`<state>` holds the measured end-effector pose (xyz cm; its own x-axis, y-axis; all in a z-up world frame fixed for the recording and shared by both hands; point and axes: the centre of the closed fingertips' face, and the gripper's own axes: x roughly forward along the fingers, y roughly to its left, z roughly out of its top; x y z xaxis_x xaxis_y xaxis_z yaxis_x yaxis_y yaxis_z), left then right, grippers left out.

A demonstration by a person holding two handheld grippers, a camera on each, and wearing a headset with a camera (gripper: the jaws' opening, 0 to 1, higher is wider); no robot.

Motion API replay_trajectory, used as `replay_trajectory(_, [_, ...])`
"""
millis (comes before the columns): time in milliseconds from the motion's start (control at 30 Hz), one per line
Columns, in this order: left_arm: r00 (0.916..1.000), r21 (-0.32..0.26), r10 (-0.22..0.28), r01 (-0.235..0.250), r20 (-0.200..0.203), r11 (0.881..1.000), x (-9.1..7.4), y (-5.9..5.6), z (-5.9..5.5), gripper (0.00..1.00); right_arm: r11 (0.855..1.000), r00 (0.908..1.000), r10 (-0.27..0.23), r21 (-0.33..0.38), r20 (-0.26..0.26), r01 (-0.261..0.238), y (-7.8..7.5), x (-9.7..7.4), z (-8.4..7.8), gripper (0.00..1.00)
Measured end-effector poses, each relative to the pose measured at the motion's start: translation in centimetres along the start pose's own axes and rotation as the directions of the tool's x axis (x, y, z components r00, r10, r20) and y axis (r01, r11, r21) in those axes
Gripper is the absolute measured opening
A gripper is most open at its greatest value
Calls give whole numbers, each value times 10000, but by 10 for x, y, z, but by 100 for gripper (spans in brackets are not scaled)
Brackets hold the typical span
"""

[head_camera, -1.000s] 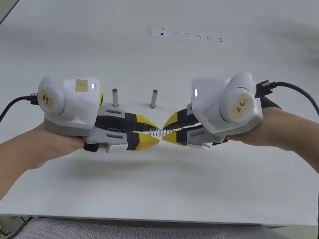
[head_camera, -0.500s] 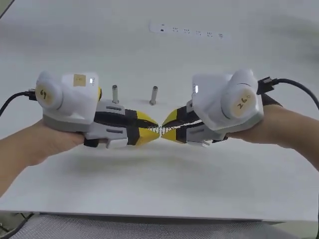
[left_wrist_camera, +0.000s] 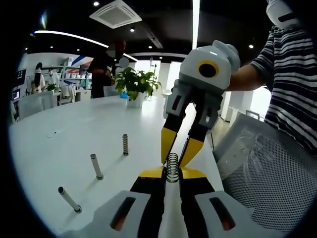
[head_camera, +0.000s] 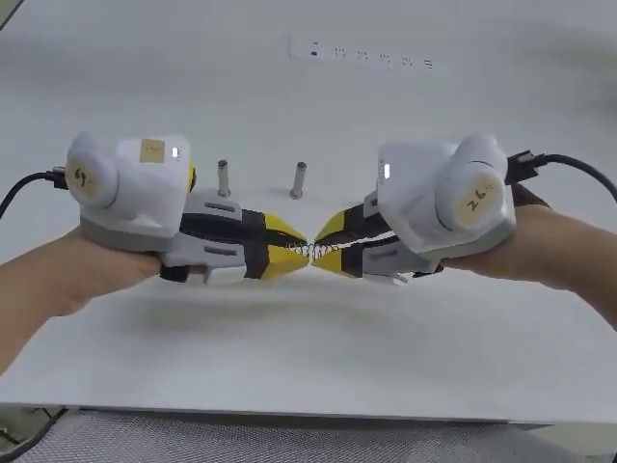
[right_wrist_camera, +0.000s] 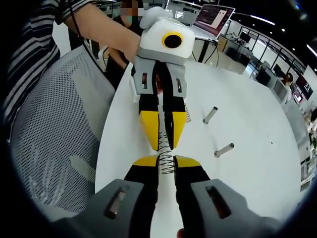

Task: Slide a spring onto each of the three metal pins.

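Spring (head_camera: 309,252), a thin wire coil, is held level between yellow tips. Left tongs (head_camera: 295,254) and right tongs (head_camera: 324,253) are each nipped closed on one end, above the matte white worktop (head_camera: 318,347). Two smooth cylindrical metal pins (head_camera: 298,180) are seen upright just behind.

The place is an open-plan office or lab. A long white worktable (head_camera: 318,357) carries a power strip (head_camera: 359,56), a mesh office chair (right_wrist_camera: 59,144) stands beside it, and an open laptop (right_wrist_camera: 214,17) sits on a desk further off. The dark ceiling holds a cassette air-conditioning vent (left_wrist_camera: 115,13) and strip lights (left_wrist_camera: 195,20), and a potted plant (left_wrist_camera: 134,85) stands at the table's far end.
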<state>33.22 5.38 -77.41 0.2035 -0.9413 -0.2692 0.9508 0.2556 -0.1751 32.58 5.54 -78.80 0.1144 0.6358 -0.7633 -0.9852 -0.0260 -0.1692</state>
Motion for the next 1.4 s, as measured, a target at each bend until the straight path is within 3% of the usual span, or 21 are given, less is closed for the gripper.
replay_trajectory(467, [9987,10,-505,505,9,9987,0,-10,-2,7,9993,10000,89,354,3,-89,8,-9,-13,16])
replay_trajectory(900, [9967,-142,-685,691,435,9975,-5,-11,1,7,9992,9992,116,389,369,-131,11,-10,-7,13])
replay_trajectory(1400, [9957,-297,-784,799,484,9964,-9,-11,1,7,9999,9976,46,-110,696,-38,10,-16,3,12])
